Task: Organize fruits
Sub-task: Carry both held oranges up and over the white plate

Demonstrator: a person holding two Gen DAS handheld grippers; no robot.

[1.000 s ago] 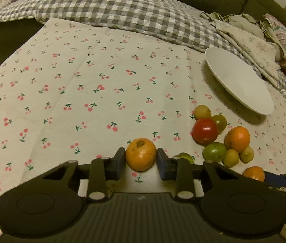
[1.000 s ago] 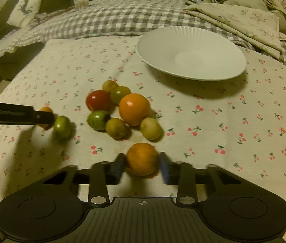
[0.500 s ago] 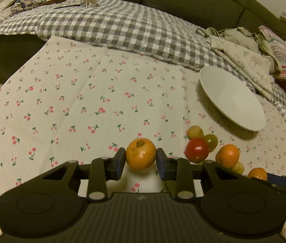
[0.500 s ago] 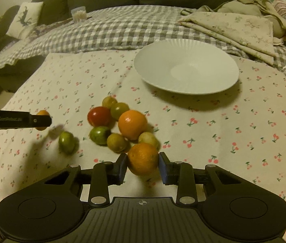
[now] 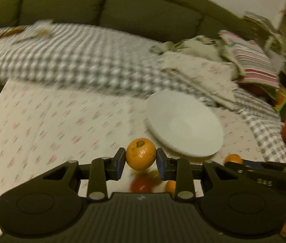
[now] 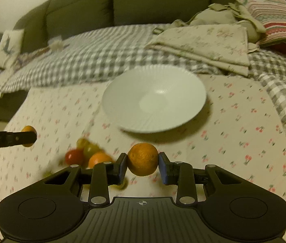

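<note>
Left wrist view: left gripper (image 5: 141, 160) closed on a small orange (image 5: 141, 154), stem scar facing up, blue pads pressed to both sides. Fruit held off the cherry-print cloth (image 5: 51, 133). White plate (image 5: 183, 123) lies just ahead and to the right, bare. Red tomato (image 5: 141, 183) blurred below the clamped fruit.

Right wrist view: right gripper (image 6: 143, 165) clamped on a second orange (image 6: 142, 159), also raised above the cloth, plate directly ahead. Loose pile to the left on the cloth: a tomato, greenish fruits (image 6: 88, 147), another orange (image 6: 99, 160). Far left, the other gripper shows side-on with its fruit. Checked blanket (image 6: 94, 56) and sofa (image 6: 143, 2) behind. Both views motion-blurred.
</note>
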